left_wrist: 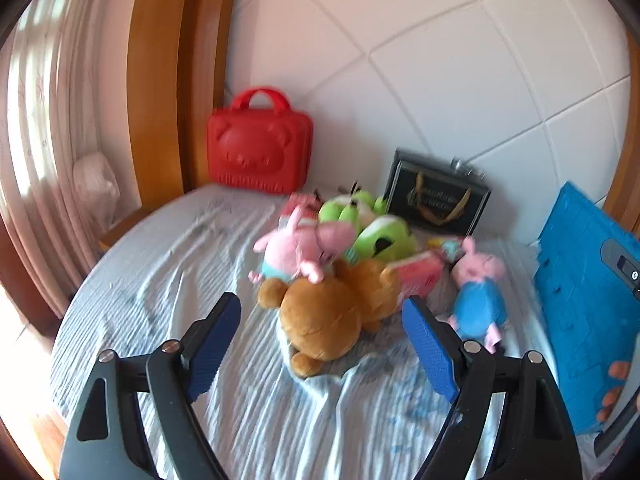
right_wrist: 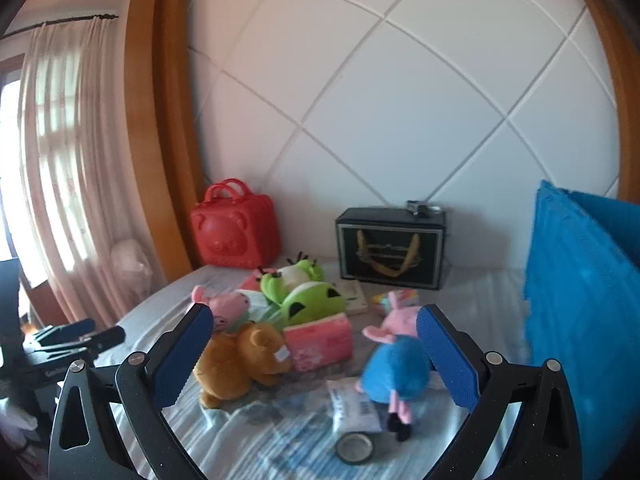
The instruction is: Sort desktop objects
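A pile of plush toys lies on the striped bedsheet [left_wrist: 168,264]. Nearest is a brown bear [left_wrist: 332,316] [right_wrist: 240,356]. Behind it lie a pink pig [left_wrist: 296,248] [right_wrist: 224,308], a green frog [left_wrist: 380,232] [right_wrist: 308,292] and a pink tissue pack [left_wrist: 416,272] [right_wrist: 320,340]. A pig in a blue dress [left_wrist: 478,288] [right_wrist: 396,364] lies to the right. My left gripper [left_wrist: 320,304] hangs open just short of the bear. My right gripper [right_wrist: 316,312] is open too, above the sheet between the bear and the blue-dressed pig, holding nothing.
A red bear-faced case [left_wrist: 260,152] [right_wrist: 236,232] and a black gift bag [left_wrist: 436,200] [right_wrist: 392,248] stand against the padded headboard. A blue crate [left_wrist: 580,300] [right_wrist: 580,320] is at the right. A tape roll [right_wrist: 354,448] and a plastic packet [right_wrist: 352,404] lie in front.
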The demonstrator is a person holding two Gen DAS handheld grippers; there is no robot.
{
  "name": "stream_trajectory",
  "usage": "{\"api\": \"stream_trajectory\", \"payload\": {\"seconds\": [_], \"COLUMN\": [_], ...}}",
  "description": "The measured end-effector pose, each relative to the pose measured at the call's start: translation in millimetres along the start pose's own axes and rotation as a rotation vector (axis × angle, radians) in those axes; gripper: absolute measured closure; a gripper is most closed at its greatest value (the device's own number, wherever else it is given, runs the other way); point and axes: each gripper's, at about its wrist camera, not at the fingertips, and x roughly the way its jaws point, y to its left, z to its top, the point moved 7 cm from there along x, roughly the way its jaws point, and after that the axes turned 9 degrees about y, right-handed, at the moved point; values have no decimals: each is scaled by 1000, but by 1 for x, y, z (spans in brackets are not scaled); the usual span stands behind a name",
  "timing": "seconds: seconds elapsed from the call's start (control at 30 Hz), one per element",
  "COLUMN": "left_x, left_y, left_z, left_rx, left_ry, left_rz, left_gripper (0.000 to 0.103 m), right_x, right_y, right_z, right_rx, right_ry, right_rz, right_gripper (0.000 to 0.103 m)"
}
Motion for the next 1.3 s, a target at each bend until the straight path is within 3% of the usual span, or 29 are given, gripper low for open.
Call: {"api": "stream_trajectory", "payload": {"seconds": [0.07,0.17,0.3,0.5,0.7,0.77,0.8,0.9,0.97,1.03,1.13,1.3], "left_x": [23,62,117,178,211,212,211,210,207,194,162,150], "left_y": [7,12,14,15,25,28,33,61,76,79,76,67], "left_z": [-6,-24,-49,-73,-85,-81,-77,-66,-60,-52,-35,18], "left_rx": [20,55,24,22,23,50,69,43,23,50,56,14], "left_ry": [16,63,165,234,289,280,273,278,306,284,231,182], "left_rz": [68,115,102,116,112,137,171,214,187,188,123,74], "left_gripper": [20,20,20,20,20,23,26,26,26,26,26,26], "right_x": [35,82,132,191,241,250,251,253,249,242,235,264], "right_y": [6,10,12,15,23,27,29,34,40,47,57,67], "right_z": [-15,-43,-76,-109,-133,-133,-130,-120,-109,-93,-67,-36], "right_rx": [31,17,-32,-113,-135,-133,-131,-125,-116,-99,-82,-72], "right_ry": [87,211,337,474,581,588,587,576,553,508,452,440], "right_rz": [48,13,15,37,65,70,73,80,102,119,136,-7], "right_gripper": [0,0,0,0,0,7,15,31,31,31,31,31]}}
